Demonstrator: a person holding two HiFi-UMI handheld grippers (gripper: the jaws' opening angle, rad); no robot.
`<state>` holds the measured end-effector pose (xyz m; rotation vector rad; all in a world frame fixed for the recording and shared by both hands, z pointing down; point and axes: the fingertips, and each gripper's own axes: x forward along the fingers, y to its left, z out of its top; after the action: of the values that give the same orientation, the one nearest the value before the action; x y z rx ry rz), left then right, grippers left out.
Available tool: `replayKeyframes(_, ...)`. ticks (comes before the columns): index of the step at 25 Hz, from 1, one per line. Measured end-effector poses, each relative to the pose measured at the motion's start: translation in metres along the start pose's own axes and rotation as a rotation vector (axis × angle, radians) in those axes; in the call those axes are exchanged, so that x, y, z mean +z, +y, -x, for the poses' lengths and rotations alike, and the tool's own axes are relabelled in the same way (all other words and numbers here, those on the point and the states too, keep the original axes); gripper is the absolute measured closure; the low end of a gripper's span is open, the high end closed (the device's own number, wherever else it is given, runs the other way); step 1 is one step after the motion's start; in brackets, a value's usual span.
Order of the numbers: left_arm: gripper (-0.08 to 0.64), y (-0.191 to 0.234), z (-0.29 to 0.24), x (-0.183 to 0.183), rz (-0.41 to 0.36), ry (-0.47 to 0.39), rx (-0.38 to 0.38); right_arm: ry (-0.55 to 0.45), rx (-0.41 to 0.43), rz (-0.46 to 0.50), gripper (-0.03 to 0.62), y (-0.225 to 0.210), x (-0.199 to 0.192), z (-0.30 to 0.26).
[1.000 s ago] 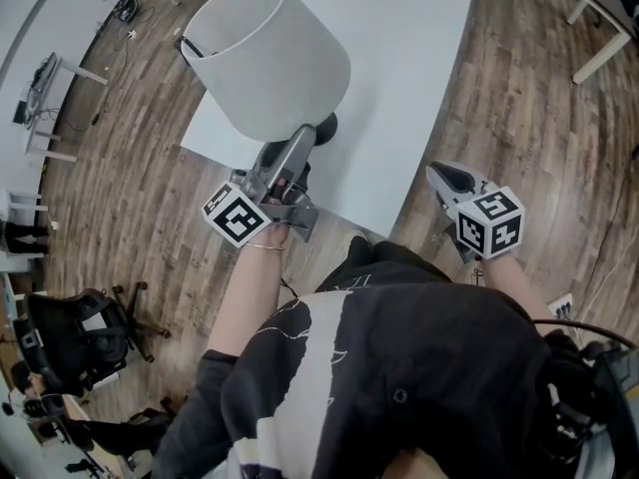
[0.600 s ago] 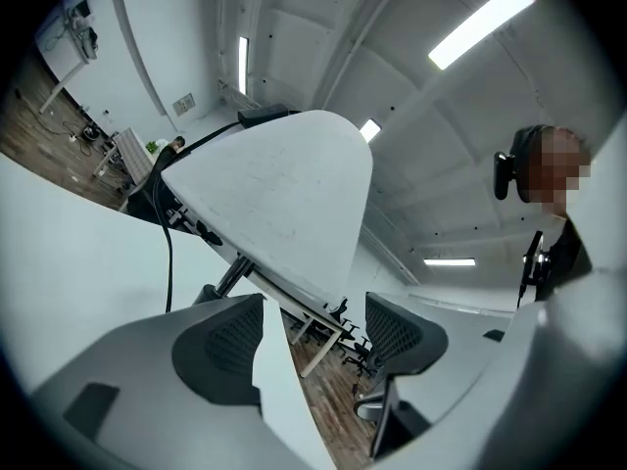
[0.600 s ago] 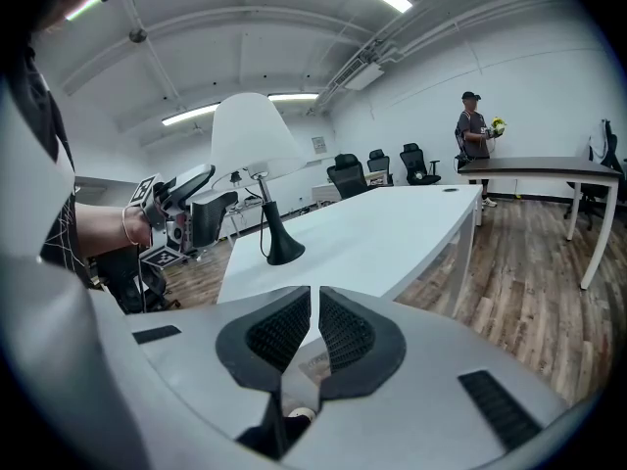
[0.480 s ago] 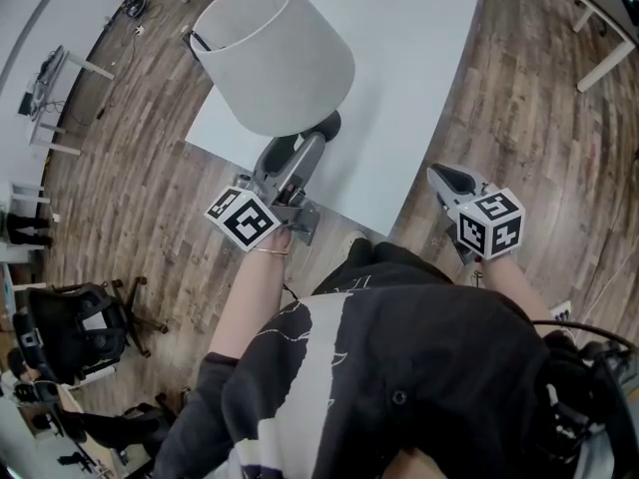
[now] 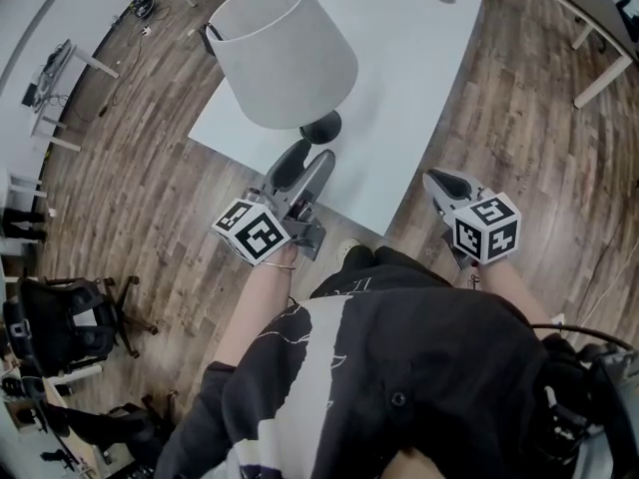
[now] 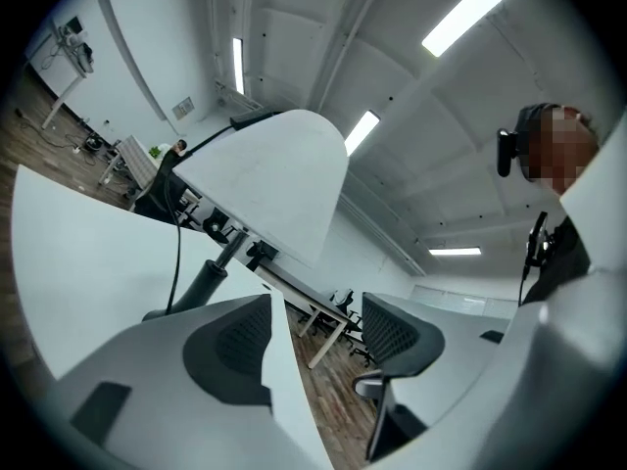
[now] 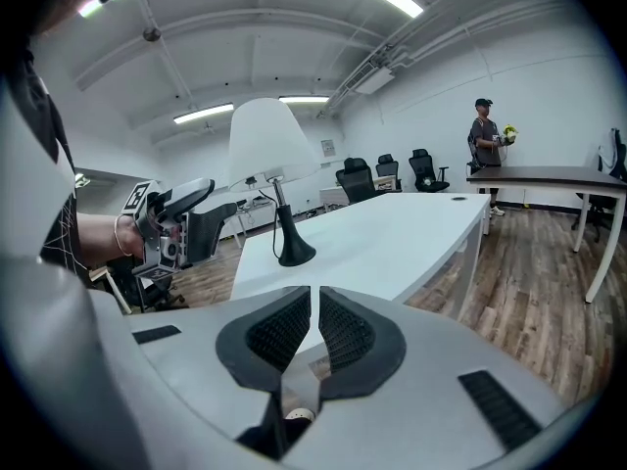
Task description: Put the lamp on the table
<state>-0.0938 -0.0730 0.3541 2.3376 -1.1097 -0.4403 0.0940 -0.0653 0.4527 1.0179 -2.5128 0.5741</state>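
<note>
Vs a sec ago: left gripper (image 5: 310, 160) then sat right up on the lamp (image 5: 285, 53) at its stem. It has pulled back toward the table (image 5: 399, 78) edge nearest the person. Jaws have just been opening, now spread wide w/ nothing between them. Thru the gap the left gripper view shows only table edge and wood floor (image 5: 509, 118). Lamp didn't shift: on the table, base (image 5: 321, 126) just inside that near edge. Right gripper (image 5: 439, 181) unchanged, off the table's right side by the near corner, over the floor. Its jaws are closed to a thin slit, empty.

Hard to see: in head view the shade covers the stem, so only the dark base peeks out below it. In left gripper view the left jaw hides part of the base. A black cord (image 6: 178, 253) drops from under the shade to the table; can't tell where it ends. Person's torso blocks the lower part of the head view.

Lamp stands upright, long axis vertical, narrow end of shade up, per right gripper view. The lean in head view and left gripper view comes w/ the camera angle.
</note>
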Motion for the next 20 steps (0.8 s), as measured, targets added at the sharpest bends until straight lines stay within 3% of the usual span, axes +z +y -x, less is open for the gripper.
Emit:
replayKeyframes(3, 0.434, -0.025, 0.008, -0.011, -0.046, 0.022, -0.048, -0.004, 0.006, 0.008, 0.554, 0.007, -0.005, 0.005)
replayKeyframes(7, 0.436, -0.043, 0.013, -0.020, -0.070, 0.036, -0.081, -0.013, 0.015, 0.019, 0.554, 0.011, -0.003, 0.005)
replayKeyframes(14, 0.539, -0.056, 0.038, -0.038, -0.107, 0.102, -0.122, -0.032, 0.021, 0.026, 0.554, 0.021, 0.002, 0.007)
replayKeyframes(20, 0.548, -0.060, 0.051, -0.066, -0.105, 0.177, -0.119, -0.025, 0.024, 0.028, 0.554, 0.025, -0.006, 0.012)
